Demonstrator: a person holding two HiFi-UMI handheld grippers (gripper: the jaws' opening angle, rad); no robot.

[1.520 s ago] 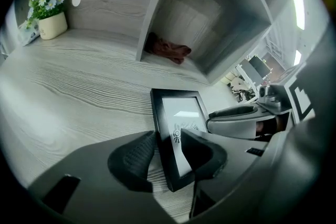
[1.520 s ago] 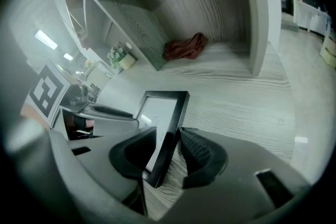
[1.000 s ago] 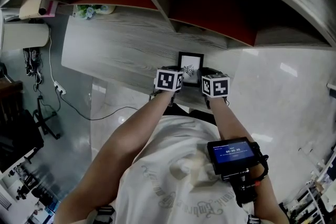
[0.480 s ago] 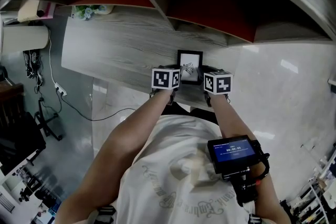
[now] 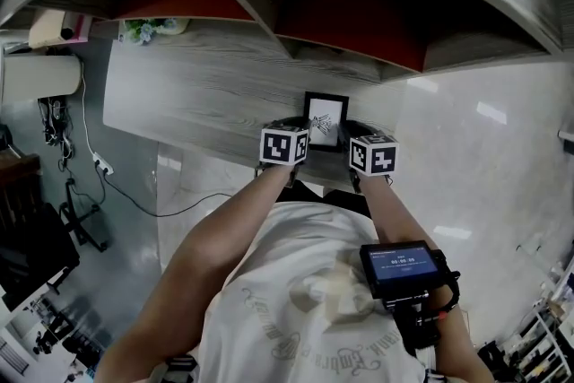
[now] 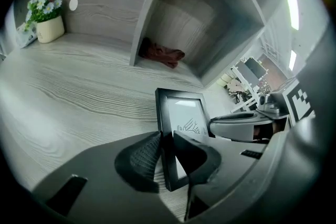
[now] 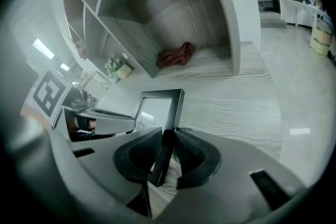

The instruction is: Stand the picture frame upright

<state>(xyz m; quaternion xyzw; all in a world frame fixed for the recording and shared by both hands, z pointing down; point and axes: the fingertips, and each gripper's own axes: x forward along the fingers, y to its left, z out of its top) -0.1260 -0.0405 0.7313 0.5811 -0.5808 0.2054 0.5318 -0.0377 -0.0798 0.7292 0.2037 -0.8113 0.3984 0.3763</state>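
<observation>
Frame (image 6: 181, 113), near upright on desk (image 6: 79, 86). Left gripper (image 6: 167, 152) and right gripper (image 7: 164, 152) closing on its side edges, pads touching. Risk: thin-edge pinch slipping, frame toppling flat on desk.

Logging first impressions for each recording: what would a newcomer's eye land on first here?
The black picture frame near the front edge of the grey wood-grain desk, with the left hand-held gripper and right hand-held gripper closing their jaws on its side edges. Behind, a reddish cloth lies in a shelf compartment and a flower pot stands at the desk's back left.
</observation>
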